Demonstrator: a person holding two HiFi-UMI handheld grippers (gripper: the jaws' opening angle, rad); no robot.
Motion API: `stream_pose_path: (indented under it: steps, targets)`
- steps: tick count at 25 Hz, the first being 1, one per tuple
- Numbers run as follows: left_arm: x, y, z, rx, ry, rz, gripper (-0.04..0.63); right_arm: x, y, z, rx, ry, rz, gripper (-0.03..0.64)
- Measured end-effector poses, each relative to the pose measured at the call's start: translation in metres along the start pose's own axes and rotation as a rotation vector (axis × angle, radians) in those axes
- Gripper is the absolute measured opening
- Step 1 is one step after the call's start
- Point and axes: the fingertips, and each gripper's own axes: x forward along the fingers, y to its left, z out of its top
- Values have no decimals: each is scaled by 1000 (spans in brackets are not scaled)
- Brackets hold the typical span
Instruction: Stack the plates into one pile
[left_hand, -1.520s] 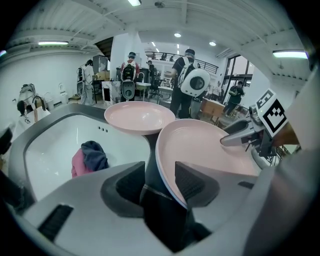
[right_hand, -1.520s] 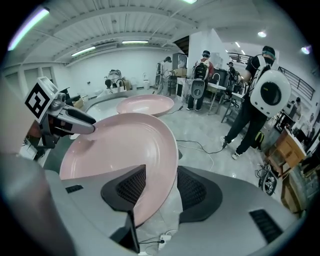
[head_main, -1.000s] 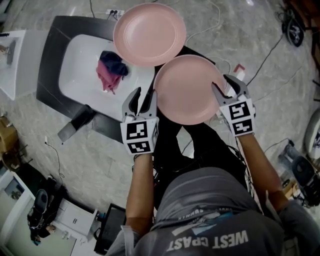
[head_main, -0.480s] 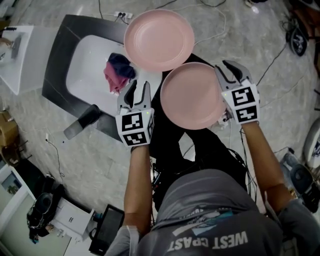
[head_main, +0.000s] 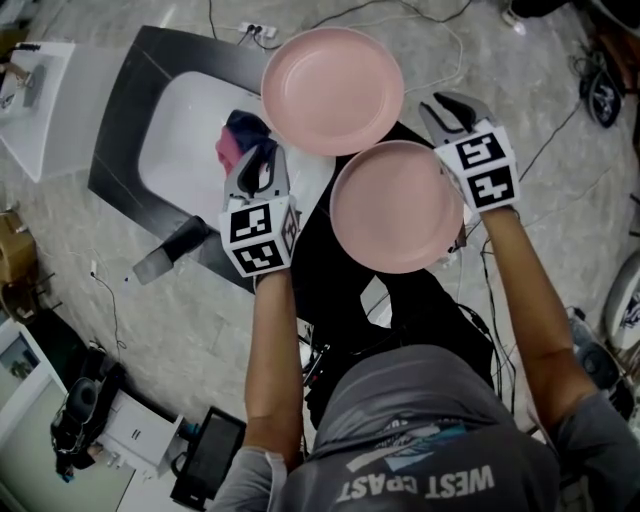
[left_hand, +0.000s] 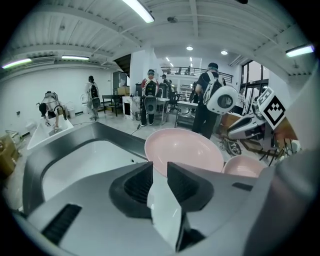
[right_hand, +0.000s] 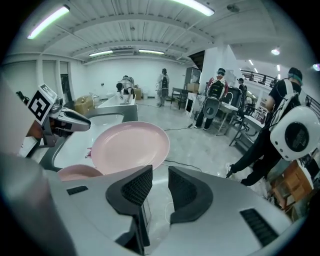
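Two pink plates lie side by side, not stacked: the far plate (head_main: 332, 90) and the near plate (head_main: 397, 205), their rims almost touching. My left gripper (head_main: 258, 165) hovers over the white basin, just left of the gap between the plates. My right gripper (head_main: 445, 108) is to the right of the far plate, above the near plate's far right rim. Both sets of jaws have just been closing to a narrow gap, with nothing between them. The left gripper view shows the far plate (left_hand: 184, 150) ahead past the jaws; in the right gripper view it (right_hand: 130, 147) lies ahead to the left.
A dark-rimmed white basin (head_main: 180, 130) holds a pink and navy cloth (head_main: 238, 140) by the left gripper. The near plate sits on a black surface (head_main: 330, 270). Cables run over the marble floor (head_main: 480, 50). Several people stand in the background of both gripper views.
Both grippers have moved away from me, from flanking the near plate to beside the far plate. Their jaws have narrowed. The plates have not moved.
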Motion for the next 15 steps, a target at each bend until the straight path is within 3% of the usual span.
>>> stream_pose_path:
  steps: [15]
  targets:
    - [52, 26, 8, -97, 12, 27, 87, 64, -5, 6, 109, 56, 100, 133]
